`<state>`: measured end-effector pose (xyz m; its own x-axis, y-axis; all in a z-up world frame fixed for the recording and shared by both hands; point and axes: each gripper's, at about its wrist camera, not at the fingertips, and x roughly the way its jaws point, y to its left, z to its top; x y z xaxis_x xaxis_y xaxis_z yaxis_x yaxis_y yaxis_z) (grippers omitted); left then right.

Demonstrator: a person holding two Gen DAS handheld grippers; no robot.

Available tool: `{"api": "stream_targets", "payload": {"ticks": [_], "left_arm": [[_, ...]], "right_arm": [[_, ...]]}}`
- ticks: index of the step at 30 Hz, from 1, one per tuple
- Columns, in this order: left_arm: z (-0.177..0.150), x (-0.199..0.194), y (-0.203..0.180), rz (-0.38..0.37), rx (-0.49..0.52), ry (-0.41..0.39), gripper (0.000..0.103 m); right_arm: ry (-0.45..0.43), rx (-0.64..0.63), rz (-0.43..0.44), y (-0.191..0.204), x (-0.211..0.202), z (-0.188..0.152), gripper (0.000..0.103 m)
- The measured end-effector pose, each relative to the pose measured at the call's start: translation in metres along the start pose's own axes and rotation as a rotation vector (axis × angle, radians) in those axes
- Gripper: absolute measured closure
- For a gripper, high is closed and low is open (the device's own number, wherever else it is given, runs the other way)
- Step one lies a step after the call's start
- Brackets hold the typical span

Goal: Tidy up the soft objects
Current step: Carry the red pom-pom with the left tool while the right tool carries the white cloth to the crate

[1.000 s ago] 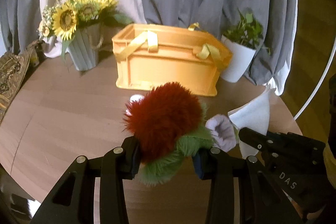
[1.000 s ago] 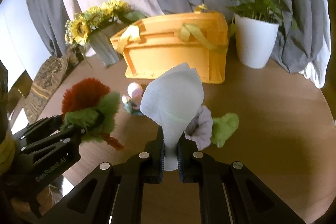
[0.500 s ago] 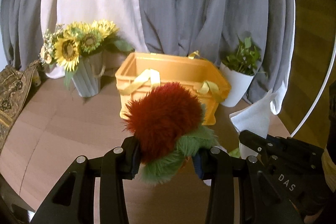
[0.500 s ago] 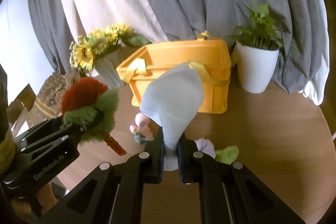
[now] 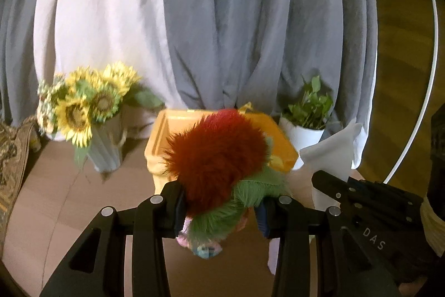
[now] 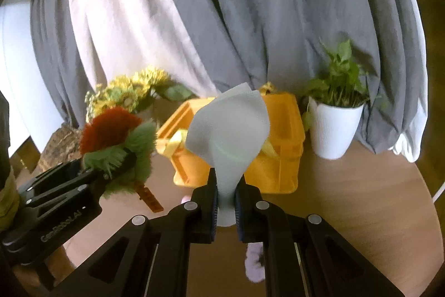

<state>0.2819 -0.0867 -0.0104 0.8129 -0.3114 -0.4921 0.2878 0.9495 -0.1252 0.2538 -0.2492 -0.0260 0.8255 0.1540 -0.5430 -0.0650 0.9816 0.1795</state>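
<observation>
Left gripper: fingers clamped on red and green plush toy, held clear of round wooden table. Red fur protruding beyond fingertips; green fur pressed between pads.

Right gripper: fingers closed tight on lower end of white cloth, fanned out above fingertips.

Yellow basket: open, on table directly beyond both fingertip pairs. Sunflower vase left of left fingers; potted plant right of right fingers. Small lilac soft item on table under right fingers.
</observation>
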Motion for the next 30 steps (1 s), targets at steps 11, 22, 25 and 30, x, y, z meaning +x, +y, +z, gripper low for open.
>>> {"api": "stream_targets", "payload": {"ticks": [11,22,25,30], "left_arm": [[0.04,0.019,0.011,-0.046,0.065,-0.074,0.063],[0.076,0.054,0.023,-0.043,0.112,-0.113,0.063],[0.082,0.07,0.028,-0.043,0.112,-0.105,0.063],[0.085,0.098,0.035,-0.038,0.104,-0.075,0.063]], "right_arm": [[-0.072,0.018,-0.043,0.007,0.015,0.034,0.091],[-0.097,0.014,-0.059,0.006,0.05,0.066,0.091],[-0.09,0.009,-0.065,0.005,0.063,0.074,0.091],[-0.055,0.007,-0.075,0.001,0.091,0.082,0.091]]}}
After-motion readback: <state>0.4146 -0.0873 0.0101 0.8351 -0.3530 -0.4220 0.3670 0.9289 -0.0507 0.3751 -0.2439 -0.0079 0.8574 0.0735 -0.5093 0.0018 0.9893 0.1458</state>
